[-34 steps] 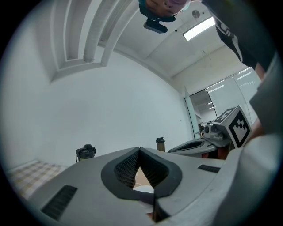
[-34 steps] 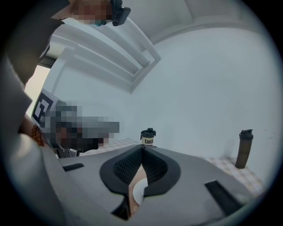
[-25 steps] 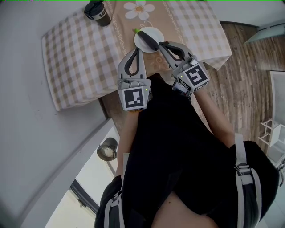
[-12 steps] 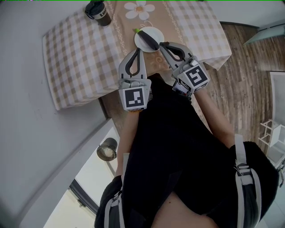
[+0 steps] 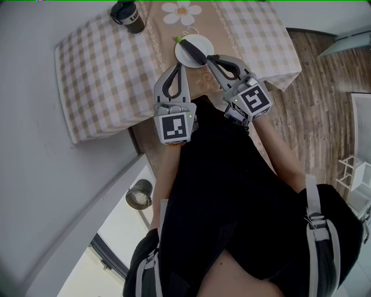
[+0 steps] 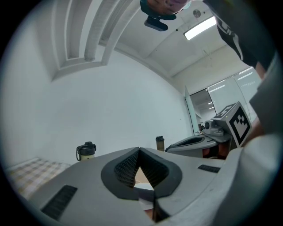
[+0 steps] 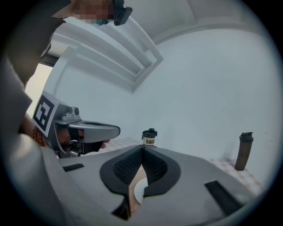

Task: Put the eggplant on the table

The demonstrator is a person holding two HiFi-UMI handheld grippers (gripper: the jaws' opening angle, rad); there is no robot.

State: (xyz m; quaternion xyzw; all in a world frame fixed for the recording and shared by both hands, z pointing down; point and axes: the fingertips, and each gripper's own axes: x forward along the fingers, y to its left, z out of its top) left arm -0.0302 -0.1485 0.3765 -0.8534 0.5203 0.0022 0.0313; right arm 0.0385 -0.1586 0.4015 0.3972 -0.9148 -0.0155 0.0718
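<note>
A dark purple eggplant (image 5: 193,51) with a green stem lies on a small white plate (image 5: 184,53) on the beige runner of a checked-cloth table (image 5: 104,75). My left gripper (image 5: 179,65) hovers just short of the plate's near edge, jaws shut with nothing between them. My right gripper (image 5: 209,58) sits at the plate's right rim, close to the eggplant's near end, also shut and empty. In the left gripper view the jaw tips (image 6: 139,150) meet, with a sliver of plate (image 6: 144,190) below. The right gripper view shows the same at its tips (image 7: 142,148), above a bit of plate (image 7: 139,192).
A dark lidded cup (image 5: 127,15) stands at the table's far left; it shows as the cup (image 7: 149,137) in the right gripper view. A tall brown bottle (image 7: 244,150) stands further right. Wooden floor (image 5: 324,110) and a white rack (image 5: 355,168) lie right of the table.
</note>
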